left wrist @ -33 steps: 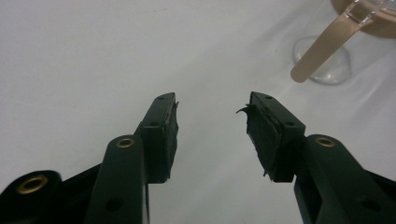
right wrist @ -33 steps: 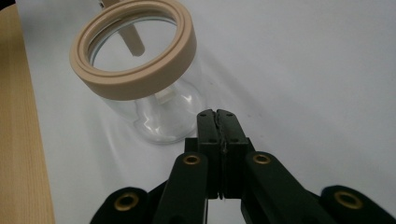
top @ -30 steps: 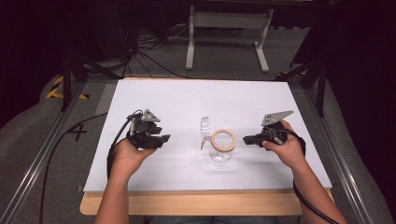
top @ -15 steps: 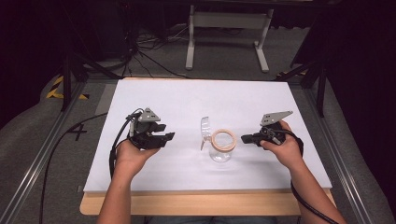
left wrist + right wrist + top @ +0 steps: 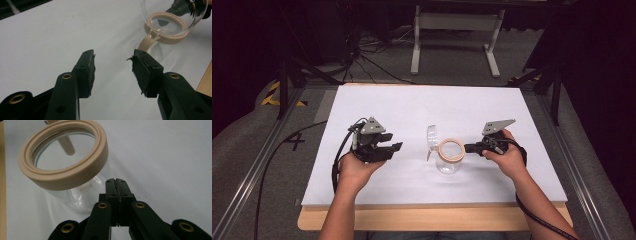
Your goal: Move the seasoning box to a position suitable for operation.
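The jar (image 5: 448,159) stands upright near the middle of the white board (image 5: 412,105), a clear glass body with a beige ring (image 5: 451,149) round its mouth. Its clear hinged lid (image 5: 431,140) is swung open and stands at about 9 o'clock of the ring.

The left gripper (image 5: 389,149) is at 9 o'clock from the jar, well apart from it, held above the board. Its jaws have just been opening and now stand spread, with nothing between them. In the left gripper view (image 5: 113,62) the bare board shows through the gap, and the jar (image 5: 165,27) lies at about 1 o'clock.

The right gripper (image 5: 468,148) is at 3 o'clock from the jar, tips just beside the ring. Its jaws are pressed together on nothing. In the right gripper view (image 5: 117,183) the closed tips sit close against the glass below the ring (image 5: 65,155); whether they touch it cannot be made out.
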Tool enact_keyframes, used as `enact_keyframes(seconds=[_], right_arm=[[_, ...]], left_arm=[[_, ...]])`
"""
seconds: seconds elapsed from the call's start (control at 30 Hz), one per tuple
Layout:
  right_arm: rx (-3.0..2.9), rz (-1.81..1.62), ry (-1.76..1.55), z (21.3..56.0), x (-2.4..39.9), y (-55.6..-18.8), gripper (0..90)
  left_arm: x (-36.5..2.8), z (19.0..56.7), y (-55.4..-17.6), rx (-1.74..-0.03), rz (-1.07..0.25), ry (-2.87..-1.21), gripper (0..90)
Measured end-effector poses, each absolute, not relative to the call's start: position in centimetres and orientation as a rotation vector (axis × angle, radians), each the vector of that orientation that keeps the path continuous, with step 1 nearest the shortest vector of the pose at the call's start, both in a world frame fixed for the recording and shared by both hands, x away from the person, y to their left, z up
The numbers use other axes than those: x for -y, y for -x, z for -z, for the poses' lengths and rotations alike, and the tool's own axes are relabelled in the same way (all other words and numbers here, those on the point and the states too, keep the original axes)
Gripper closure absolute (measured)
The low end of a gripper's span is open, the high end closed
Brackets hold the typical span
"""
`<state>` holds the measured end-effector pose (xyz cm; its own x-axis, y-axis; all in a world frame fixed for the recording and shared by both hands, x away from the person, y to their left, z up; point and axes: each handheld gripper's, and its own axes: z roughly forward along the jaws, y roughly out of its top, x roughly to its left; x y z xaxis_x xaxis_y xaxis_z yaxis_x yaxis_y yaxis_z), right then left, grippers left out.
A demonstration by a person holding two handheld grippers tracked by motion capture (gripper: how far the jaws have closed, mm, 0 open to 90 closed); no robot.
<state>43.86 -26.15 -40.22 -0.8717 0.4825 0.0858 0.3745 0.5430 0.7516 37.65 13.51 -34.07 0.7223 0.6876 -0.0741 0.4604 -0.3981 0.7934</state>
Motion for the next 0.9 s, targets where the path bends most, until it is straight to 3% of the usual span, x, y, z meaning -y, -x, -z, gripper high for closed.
enact_keyframes(seconds=[0.43, 0.57, 0.9], right_arm=[[-2.677, -1.228, -0.715, 41.0, 24.9, -45.1, 90.0], [-2.685, -1.217, -0.715, 41.0, 24.8, -45.1, 90.0], [-2.703, -1.194, -0.737, 40.6, 24.7, -44.6, 90.0]], left_arm=[[-15.1, 34.2, -36.9, -0.9, -0.359, -2.057, 51.6], [-15.2, 34.2, -36.9, -0.967, -0.305, -2.003, 46.6], [-15.0, 34.3, -37.2, -0.954, -0.293, -2.041, 49.4]])
